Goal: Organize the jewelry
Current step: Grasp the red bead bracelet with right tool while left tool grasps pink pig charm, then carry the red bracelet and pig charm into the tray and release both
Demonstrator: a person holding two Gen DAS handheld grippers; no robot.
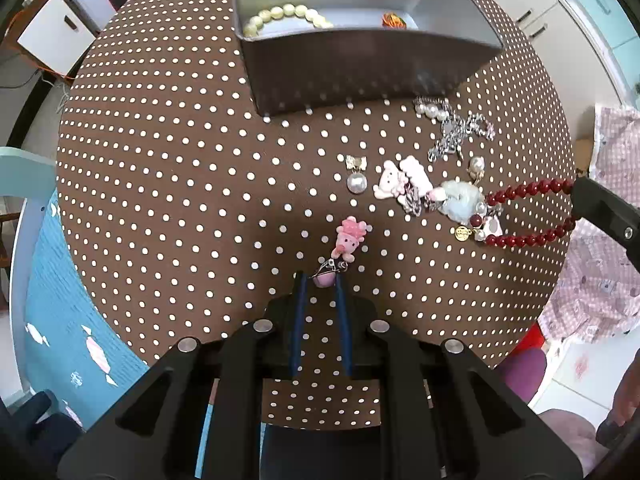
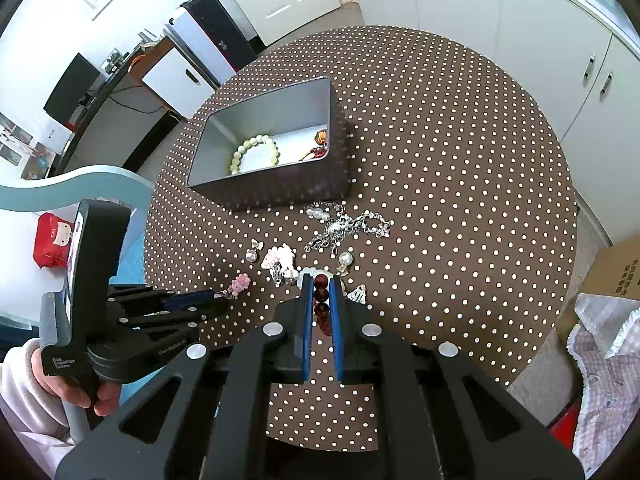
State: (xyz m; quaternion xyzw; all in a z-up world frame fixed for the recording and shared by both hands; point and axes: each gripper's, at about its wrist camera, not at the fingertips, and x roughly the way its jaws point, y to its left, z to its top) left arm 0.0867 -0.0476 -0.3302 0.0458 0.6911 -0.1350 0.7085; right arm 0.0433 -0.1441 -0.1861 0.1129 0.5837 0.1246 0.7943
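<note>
My left gripper (image 1: 322,278) is shut on the purple bead end of a pink pig charm (image 1: 349,238) lying on the dotted tablecloth (image 1: 180,184); it also shows in the right wrist view (image 2: 216,298). My right gripper (image 2: 322,280) is shut on a dark red bead bracelet (image 2: 321,300), whose strand (image 1: 528,192) runs to the table's right edge. A grey metal tin (image 1: 360,60) at the back holds a pale green bead bracelet (image 1: 286,14) and an orange-red piece (image 1: 394,20).
Loose pieces lie between the tin and the grippers: a silver chain with pearls (image 1: 456,128), a pearl earring (image 1: 357,182), pink bear charms (image 1: 400,180), a fluffy blue pompom (image 1: 460,198). A blue chair (image 1: 24,220) stands left. Pink checked cloth (image 1: 592,280) lies right.
</note>
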